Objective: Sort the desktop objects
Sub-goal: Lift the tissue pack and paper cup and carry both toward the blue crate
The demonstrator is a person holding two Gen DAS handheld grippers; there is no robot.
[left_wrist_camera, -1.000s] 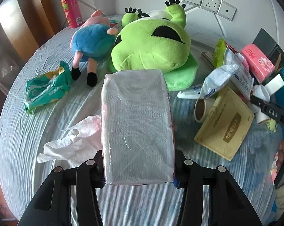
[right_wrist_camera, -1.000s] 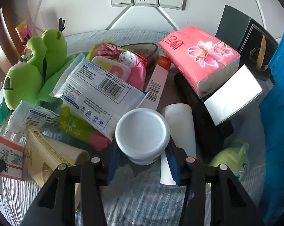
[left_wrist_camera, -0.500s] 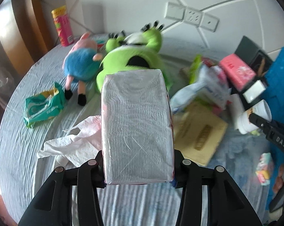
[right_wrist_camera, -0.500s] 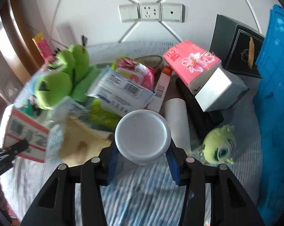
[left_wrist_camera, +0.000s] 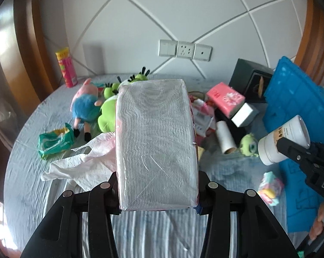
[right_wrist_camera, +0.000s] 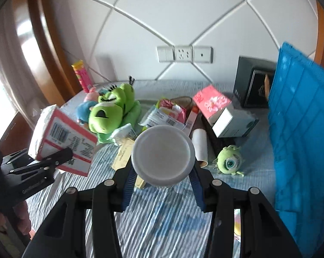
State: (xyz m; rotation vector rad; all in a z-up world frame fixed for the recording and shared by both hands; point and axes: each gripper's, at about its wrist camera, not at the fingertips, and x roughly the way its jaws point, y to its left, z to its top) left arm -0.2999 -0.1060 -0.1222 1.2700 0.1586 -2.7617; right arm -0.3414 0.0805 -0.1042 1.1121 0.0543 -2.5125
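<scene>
Both loads now ride higher above the surface (left_wrist_camera: 140, 232) than a second ago: left claw (left_wrist_camera: 158, 190) clamps the tissue pack (left_wrist_camera: 155, 142), right claw (right_wrist_camera: 162, 178) clamps the white jar (right_wrist_camera: 163, 154). Pickup done; placing remains.

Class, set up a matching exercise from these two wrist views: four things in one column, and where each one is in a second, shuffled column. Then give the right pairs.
Things
1. tissue pack
2. white jar
3. small one-eyed green toy
4. pink and yellow can

Places
A. standing upright at the far edge of the table, near the wall
B. clamped in the right gripper
C. lying on the striped cloth beside the cardboard tube
D. clamped in the left gripper

Pairs: 1-D, 2-B, 3-C, 4-A
</scene>
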